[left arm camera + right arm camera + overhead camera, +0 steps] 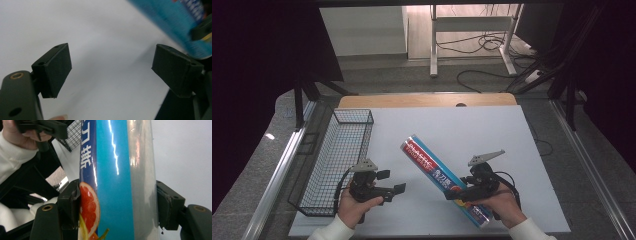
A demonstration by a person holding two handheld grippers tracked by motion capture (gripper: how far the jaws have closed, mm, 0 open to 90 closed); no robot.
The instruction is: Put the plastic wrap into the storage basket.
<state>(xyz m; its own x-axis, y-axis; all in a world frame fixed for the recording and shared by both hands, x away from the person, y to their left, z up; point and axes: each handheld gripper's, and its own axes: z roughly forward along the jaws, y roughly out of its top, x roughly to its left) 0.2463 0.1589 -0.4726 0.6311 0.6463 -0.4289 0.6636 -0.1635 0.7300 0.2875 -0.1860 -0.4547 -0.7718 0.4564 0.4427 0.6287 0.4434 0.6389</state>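
Observation:
A long blue cling-film box point(432, 172) with a grapefruit picture lies slanted over the white board point(462, 125), lifted at its near end. My right gripper point(457, 192) is shut on that near end. In the right gripper view, the pads of the right gripper point(117, 202) press both sides of the box point(112, 157). My left gripper point(393, 182) is held to the left of the box, open, with nothing between its fingers. In the left gripper view, the left gripper point(111, 67) stands over bare white board, with the box point(175, 22) at the upper right.
A black wire basket point(339, 150) stands along the left side of the board, just left of the left hand. The board's wooden far edge point(427, 100) lies behind it. Beyond are floor cables and desk legs.

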